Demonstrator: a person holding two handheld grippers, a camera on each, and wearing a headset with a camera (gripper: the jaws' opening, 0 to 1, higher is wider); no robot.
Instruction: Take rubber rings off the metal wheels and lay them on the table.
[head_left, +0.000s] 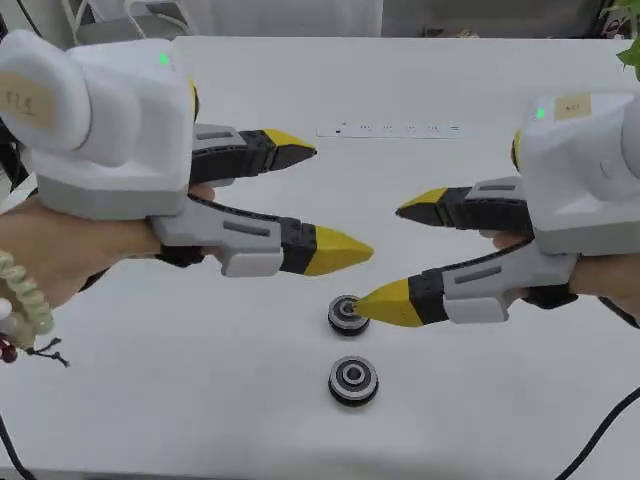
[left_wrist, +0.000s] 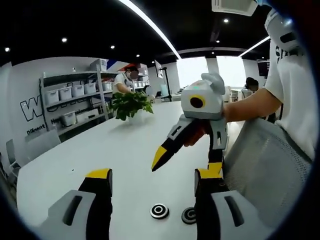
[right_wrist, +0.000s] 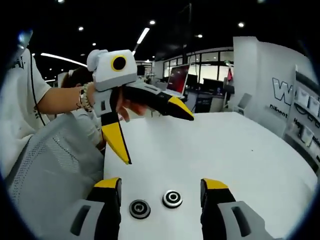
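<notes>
Metal wheels: two, both lying flat on the white table, bores pointing straight up, round so no long axis. The near wheel is close in front of the far wheel, with a gap between them. In the head view the far wheel is part-covered by the lower jaw tip of the right gripper; can't tell if it touches. Rubber rings read as the dark outer band on each wheel, and the edge against the metal is hard to resolve. In the left gripper view one wheel sits partly behind that gripper's own jaw. Left gripper has its jaws spread wide with nothing in them, and the right gripper is the same. Both are above the table, tips facing each other. Power strip further back, cable at the near right corner. Room: shelves with bins, potted plant, ceiling strip lights.
</notes>
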